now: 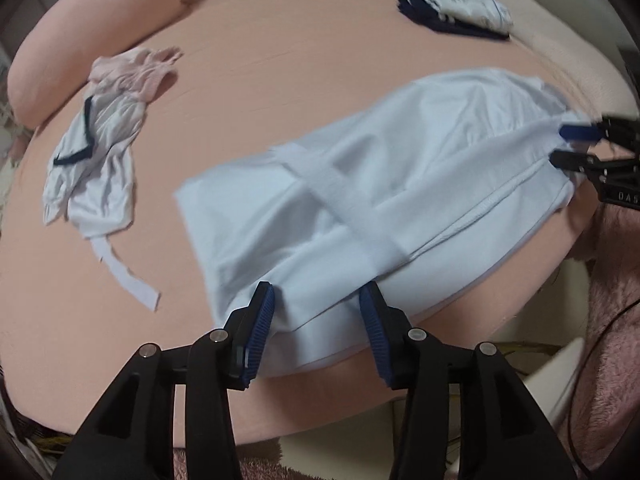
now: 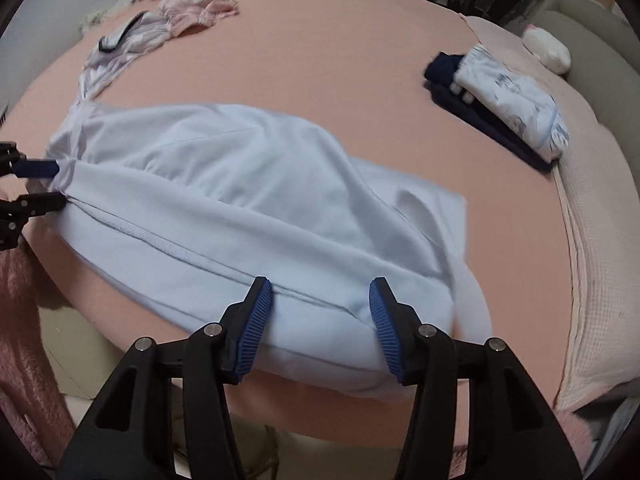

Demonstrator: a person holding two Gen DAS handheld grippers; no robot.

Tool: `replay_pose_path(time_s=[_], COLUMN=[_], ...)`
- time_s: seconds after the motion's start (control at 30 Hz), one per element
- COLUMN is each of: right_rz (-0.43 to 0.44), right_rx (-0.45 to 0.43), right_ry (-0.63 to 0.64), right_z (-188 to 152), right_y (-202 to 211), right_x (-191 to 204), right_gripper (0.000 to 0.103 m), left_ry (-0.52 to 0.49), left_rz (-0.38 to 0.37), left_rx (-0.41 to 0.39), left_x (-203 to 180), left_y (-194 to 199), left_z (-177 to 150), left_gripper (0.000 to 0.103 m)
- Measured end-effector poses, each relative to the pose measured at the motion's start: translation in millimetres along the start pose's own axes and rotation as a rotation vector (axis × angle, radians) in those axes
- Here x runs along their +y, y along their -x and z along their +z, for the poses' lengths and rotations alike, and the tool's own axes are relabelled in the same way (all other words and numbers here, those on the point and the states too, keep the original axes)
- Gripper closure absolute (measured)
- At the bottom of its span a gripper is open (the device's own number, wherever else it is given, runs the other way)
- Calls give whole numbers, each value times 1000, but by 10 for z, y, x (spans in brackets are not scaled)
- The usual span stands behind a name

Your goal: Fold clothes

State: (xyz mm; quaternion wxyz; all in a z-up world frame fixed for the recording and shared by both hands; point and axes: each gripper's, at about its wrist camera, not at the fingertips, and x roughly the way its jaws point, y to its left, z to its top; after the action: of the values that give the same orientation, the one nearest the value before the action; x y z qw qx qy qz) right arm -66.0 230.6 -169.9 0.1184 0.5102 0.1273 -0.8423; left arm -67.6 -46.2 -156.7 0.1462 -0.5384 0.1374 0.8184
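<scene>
A pale blue garment (image 1: 360,184) is spread across the near part of the bed (image 1: 280,60), doubled along its length so that a stitched hem runs from one end to the other. The left gripper (image 1: 316,312) is set at one end of the near edge and the right gripper (image 2: 320,312) at the other, so the cloth can be handled evenly from both ends. Both are seen with jaws parted, fabric lying between the pads but not pinched. A folded stack (image 2: 504,104) is kept at the far side, well apart from a crumpled heap (image 1: 104,144), presumably so finished and waiting pieces stay separate.
</scene>
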Motion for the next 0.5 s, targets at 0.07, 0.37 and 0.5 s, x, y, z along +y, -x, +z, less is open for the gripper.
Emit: replay_pose_path(time_s=[0.07,0.37,0.5], right_rz=[6,95,141], right_rx=[-17,-27,-47], right_ry=[-20,-70,-86], right_z=[-35,102,137], right_y=[57,48,117], right_x=[-83,-108,-145], right_gripper=[50,78,96], left_ry=[14,-22,-2], left_rz=[-17,-40,-73], left_rx=[-21,-116,-165], left_x=[40,-166,-129], left_y=[34,111,276], left_z=[-11,112,95], left_gripper=[56,98,102])
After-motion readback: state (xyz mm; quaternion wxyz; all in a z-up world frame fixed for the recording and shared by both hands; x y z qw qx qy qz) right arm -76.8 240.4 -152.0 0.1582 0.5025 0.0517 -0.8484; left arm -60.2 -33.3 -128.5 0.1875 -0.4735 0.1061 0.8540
